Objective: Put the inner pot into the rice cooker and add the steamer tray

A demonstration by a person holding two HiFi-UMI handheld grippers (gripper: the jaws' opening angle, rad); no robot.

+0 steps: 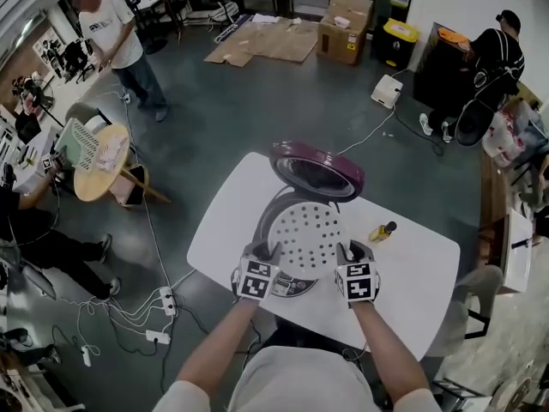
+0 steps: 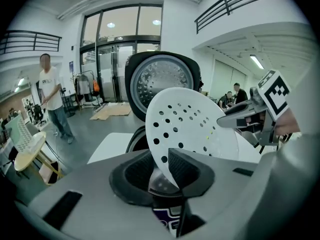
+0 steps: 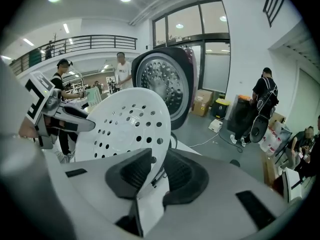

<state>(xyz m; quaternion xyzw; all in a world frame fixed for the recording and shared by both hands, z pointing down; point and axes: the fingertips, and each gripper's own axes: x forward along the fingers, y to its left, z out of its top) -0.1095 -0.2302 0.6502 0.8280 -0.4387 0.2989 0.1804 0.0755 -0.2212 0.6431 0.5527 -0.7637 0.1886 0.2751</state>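
Forearms reach in from the near edge of the desk (image 1: 416,269), one claw in each hand. The left claw (image 1: 269,256) pinches the left rim of the steamer tray (image 1: 310,230), and its own view shows both pads pressed on the thin white edge (image 2: 167,170). The right claw (image 1: 346,254) pinches the opposite, right rim in the same way (image 3: 149,176). Neither claw is spread, and neither is empty.

The tray, a round white perforated plate, hangs between the two claws above the mouth of the rice cooker (image 1: 268,215). The gripper views show it tilted, far edge higher (image 2: 187,119) (image 3: 125,121). The cooker's lid (image 1: 317,172) stands open on the far side, clear of the tray. The tray covers the mouth, so whether the inner pot is seated cannot be confirmed.

Judgement: the cooker lies directly beneath the tray, and the tray appears to sit slightly towards the near side of the mouth. The grip line runs left to right, with both hands equally close. The tray needs levelling, a small shift to the far side, and then lowering. A small yellow bottle (image 1: 383,230) lies to the right, well apart.
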